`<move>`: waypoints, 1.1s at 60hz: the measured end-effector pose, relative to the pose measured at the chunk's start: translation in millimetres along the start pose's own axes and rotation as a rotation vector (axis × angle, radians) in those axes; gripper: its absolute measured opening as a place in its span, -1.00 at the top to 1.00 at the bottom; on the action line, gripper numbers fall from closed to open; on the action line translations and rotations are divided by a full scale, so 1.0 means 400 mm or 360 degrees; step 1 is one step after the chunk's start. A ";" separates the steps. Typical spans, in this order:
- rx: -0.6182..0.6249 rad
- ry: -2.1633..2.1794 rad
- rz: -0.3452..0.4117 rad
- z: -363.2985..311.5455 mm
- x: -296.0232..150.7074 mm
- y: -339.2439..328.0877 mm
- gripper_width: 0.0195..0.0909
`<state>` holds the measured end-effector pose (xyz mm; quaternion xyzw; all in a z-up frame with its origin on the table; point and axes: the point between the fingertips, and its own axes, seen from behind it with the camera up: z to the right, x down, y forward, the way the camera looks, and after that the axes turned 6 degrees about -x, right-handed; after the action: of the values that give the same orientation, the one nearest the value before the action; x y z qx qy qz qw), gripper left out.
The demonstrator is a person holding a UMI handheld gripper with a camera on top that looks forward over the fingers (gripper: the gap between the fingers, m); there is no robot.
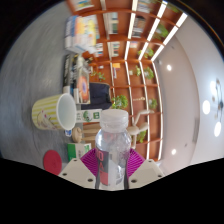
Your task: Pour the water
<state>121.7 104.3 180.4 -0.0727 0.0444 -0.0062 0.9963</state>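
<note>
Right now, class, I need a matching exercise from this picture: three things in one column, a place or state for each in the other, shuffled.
Things:
1. water bottle
2. yellow mug
3. small red object

Places or states:
A. beyond the bottle, handle turned toward it
B. held tilted between the gripper's pink pads
C. low beside the fingers, below the mug

Pairs: 1-B, 2-A, 3-C
</note>
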 end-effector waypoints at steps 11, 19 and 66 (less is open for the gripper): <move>-0.0241 0.1240 0.0166 -0.040 0.001 -0.019 0.56; -0.0475 0.1924 0.0254 -0.098 0.030 0.013 0.55; -0.0512 0.2163 0.0136 -0.220 0.120 0.040 -0.68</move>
<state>161.8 106.6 87.0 -0.1975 0.6610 -0.0044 0.7239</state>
